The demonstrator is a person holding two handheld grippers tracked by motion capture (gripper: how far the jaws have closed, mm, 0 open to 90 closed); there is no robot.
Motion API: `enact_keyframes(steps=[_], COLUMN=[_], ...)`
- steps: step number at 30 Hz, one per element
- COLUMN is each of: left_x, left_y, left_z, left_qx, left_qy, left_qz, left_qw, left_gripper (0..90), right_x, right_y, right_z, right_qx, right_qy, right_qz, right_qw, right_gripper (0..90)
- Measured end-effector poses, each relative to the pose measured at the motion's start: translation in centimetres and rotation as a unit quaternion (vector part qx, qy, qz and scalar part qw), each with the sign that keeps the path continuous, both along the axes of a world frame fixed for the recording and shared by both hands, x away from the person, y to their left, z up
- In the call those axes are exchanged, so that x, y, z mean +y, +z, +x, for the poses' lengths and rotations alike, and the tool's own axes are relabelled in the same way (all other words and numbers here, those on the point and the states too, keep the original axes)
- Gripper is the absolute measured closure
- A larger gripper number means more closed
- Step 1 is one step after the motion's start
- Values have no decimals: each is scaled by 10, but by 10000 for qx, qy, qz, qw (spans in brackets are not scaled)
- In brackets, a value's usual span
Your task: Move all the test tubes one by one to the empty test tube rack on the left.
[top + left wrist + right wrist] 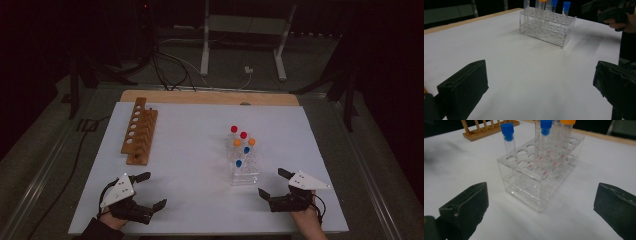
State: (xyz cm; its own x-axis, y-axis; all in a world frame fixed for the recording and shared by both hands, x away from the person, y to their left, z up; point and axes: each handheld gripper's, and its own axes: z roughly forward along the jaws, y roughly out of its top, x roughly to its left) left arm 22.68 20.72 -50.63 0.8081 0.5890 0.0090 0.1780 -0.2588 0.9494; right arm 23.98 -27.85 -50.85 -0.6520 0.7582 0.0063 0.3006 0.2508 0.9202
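A clear plastic tube rack [244,170] [547,27] [536,177] stands right of the table's middle and holds several capped tubes: red [233,129], orange [251,142] and blue [239,163] [508,135]. A wooden tube rack [139,131] [486,128] lies at the far left with its holes bare. My left gripper [153,190] [539,85] rests open near the front left edge, nothing between its jaws. My right gripper [273,183] [541,205] is open just right of the clear rack, which sits a short way beyond its jaws.
A white sheet [200,150] covers the table, with a wooden strip [210,97] along the far edge. Cables and a white stand [245,30] sit on the dark floor beyond. Both hands come in at the front edge.
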Motion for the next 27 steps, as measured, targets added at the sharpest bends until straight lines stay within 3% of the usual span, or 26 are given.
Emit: enact_keyframes(steps=[1, 8, 18, 27], left_x=[1, 1, 2, 2], left_y=[0, 0, 0, 0], left_z=[0, 0, -2, -3], left_qx=[7, 16, 17, 16], left_qy=[11, -17, -56, -63], left_qz=[-29, -32, -53, -24], left_qw=[10000, 10000, 10000, 10000], left_gripper=[5, 5, 5, 5], right_x=[1, -4, 6, 19], right_y=[0, 10, 43, 52], right_z=[0, -2, -6, -3], right_qx=[-51, -6, -93, -105], right_qy=[-97, -252, 17, 191], right_qz=[-128, -43, 190, 130], right_qw=[9999, 9997, 9998, 9997], right_gripper=[0, 0, 0, 0])
